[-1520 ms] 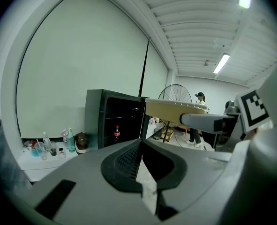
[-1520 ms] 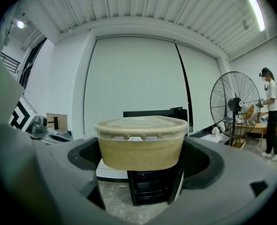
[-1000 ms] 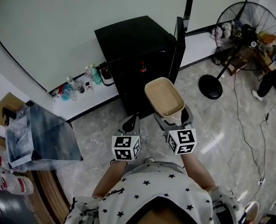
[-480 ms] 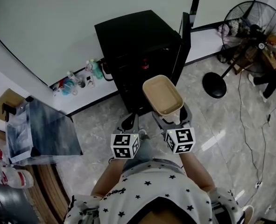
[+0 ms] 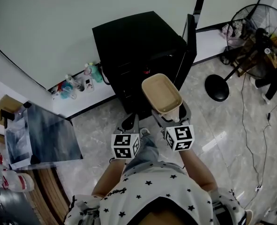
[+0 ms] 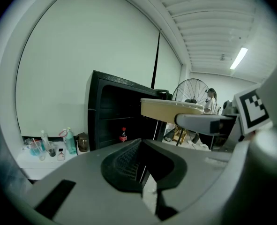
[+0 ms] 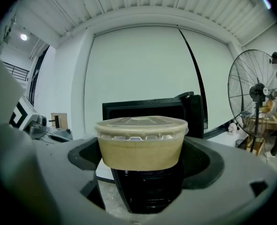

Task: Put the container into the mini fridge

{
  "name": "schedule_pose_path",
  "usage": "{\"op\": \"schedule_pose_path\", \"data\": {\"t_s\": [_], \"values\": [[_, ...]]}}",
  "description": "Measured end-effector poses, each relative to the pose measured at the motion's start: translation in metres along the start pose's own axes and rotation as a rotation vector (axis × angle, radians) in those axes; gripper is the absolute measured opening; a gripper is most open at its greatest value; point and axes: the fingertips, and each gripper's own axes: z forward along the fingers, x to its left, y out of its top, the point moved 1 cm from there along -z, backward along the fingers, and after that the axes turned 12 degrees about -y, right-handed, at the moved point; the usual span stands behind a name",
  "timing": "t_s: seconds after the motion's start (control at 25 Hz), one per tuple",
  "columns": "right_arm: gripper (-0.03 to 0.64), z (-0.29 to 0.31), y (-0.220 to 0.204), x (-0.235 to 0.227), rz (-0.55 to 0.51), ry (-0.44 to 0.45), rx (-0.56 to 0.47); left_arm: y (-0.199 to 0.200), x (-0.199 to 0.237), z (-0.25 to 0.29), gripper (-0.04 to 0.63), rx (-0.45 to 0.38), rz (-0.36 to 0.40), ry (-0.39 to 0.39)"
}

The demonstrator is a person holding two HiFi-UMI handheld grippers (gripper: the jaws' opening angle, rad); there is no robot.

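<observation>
The black mini fridge (image 5: 138, 46) sits at upper centre of the head view, its door (image 5: 191, 43) swung open along its right edge. Compared with a second ago it has drifted a little nearer the middle of the frame, and the standing fan (image 5: 260, 27) has slid toward the upper right corner. That suggests the person has been closing in on the fridge and squaring up to it.

The lidded tan container (image 5: 161, 93) is just below the fridge's dark open front. It has crept up and left in the frame, so its far rim now nearly overlaps the opening. In the right gripper view it sits level, straight in line with the black cavity behind it.

The right tool (image 5: 170, 115) pinches the container at its near end from both sides. The left tool (image 5: 130, 123), at lower centre left, has its jaws pressed together on nothing and has barely moved.

A small red-capped bottle (image 5: 146, 71) stands inside the fridge, close to where the container is heading. The carry looks almost over; what remains is the reach inward onto a shelf, clear of that bottle.
</observation>
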Motion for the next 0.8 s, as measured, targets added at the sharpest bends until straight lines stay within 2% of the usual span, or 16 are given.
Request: {"op": "schedule_pose_path", "data": {"t_s": [0.8], "values": [[0.509, 0.143, -0.004, -0.002, -0.05, 0.039, 0.024, 0.025, 0.057, 0.055, 0.012, 0.038, -0.021, 0.028]]}}
